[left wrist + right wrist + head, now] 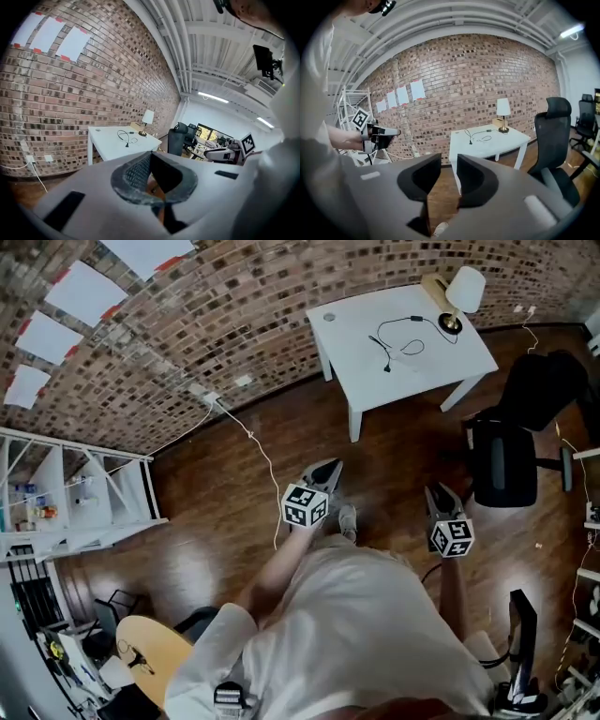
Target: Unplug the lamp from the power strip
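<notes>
Approach step, I judge: the person stands on the wood floor [234, 512], well apart from the white desk [427, 362]. The lamp [462, 292] sits at the desk's far corner, its black cord [412, 317] looped over the top. No power strip shows, so next calls for closing in, finding it, then gripping the plug. Head view alone gives the cord's layout; the gripper views alone give jaws: left tool [150, 157] tips together on nothing, right tool [449, 161] narrowly apart, empty.
</notes>
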Demonstrator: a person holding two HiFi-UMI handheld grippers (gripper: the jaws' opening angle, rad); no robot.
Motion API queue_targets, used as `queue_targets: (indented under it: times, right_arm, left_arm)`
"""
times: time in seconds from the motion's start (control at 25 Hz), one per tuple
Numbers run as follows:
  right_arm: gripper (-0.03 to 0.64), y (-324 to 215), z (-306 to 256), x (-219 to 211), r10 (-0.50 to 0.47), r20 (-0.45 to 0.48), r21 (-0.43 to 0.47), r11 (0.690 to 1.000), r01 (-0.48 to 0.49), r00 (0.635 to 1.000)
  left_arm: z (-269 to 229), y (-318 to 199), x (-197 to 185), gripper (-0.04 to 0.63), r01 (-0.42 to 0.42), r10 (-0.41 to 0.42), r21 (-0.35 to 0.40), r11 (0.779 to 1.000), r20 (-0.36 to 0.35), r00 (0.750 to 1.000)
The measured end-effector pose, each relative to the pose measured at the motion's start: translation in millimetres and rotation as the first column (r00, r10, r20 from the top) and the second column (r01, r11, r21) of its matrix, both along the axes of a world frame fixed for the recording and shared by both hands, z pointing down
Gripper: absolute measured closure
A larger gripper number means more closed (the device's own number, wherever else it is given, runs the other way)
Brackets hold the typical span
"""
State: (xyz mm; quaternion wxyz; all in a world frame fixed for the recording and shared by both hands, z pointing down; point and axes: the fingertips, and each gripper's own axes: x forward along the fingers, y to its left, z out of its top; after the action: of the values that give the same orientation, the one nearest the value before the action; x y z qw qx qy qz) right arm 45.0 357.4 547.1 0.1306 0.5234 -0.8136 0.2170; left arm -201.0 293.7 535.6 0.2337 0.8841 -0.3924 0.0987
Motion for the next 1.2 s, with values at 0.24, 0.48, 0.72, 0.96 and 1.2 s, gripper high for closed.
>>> queue_targets:
  times: [0.24, 0.48, 0.72, 0.96, 1.2]
  right_arm:
    - [0.526, -11, 12, -11, -0.037, -0.018, -0.020, 0.999, 0.037, 0.999]
    - [0.526, -11, 29, -15, -0.095, -0.108, -0.074, 0.993, 0.087, 0.990]
    - [0.526, -40, 40, -15, -0.249, -0.278, -0.114, 0.967, 0.226, 0.928]
    - [0.529, -84, 65, -11, -0.428, -0.408, -0.192, 0.904, 0.383, 0.806]
    - [0.523, -131, 73, 9, -0.563, -0.463, -0.226, 0.822, 0.523, 0.685]
  left_arm:
    - [6, -45, -3, 0.592, -0.044, 0.044, 0.013, 0.999, -0.062, 0.997]
    - [-4, -62, 17, 0.592, -0.082, 0.084, 0.023, 0.996, -0.091, 0.992]
    - [-3, -75, 52, 0.592, -0.138, 0.135, -0.012, 0.990, -0.121, 0.983]
    - [-4, -100, 75, 0.592, -0.094, 0.091, -0.020, 0.995, -0.098, 0.991]
    - [-10, -139, 104, 0.592, -0.003, -0.001, -0.042, 0.999, -0.083, 0.997]
